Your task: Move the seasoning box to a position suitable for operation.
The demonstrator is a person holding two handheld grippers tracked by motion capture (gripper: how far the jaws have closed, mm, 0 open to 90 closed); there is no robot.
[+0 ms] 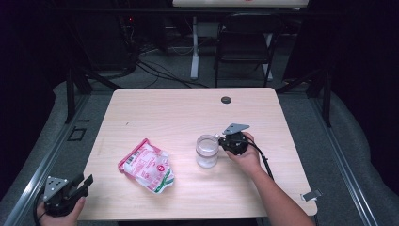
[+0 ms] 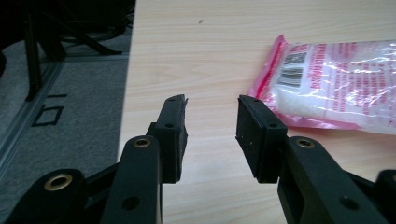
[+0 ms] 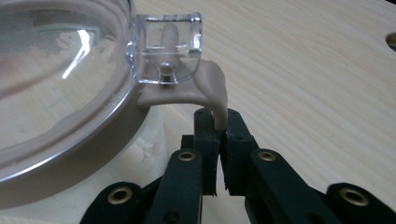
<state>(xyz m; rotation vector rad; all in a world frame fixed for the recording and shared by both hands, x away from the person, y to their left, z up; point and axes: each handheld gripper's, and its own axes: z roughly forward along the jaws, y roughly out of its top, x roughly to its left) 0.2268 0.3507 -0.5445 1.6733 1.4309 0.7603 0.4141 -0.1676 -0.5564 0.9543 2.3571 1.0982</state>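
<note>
The right gripper point(image 3: 218, 135), seen close in its own view, pinches the beige rubbery tab point(image 3: 212, 91) on the lid of the clear round plastic jar point(image 1: 207, 150), mid-bench towards the right edge. From above the tab is too small to make out. The left gripper point(image 2: 212, 121), open and empty, hovers off the bench's point(image 1: 188, 113) near left corner, beside a pink-edged clear plastic bag of white grains point(image 2: 336, 84) cut off at that view's right.
</note>
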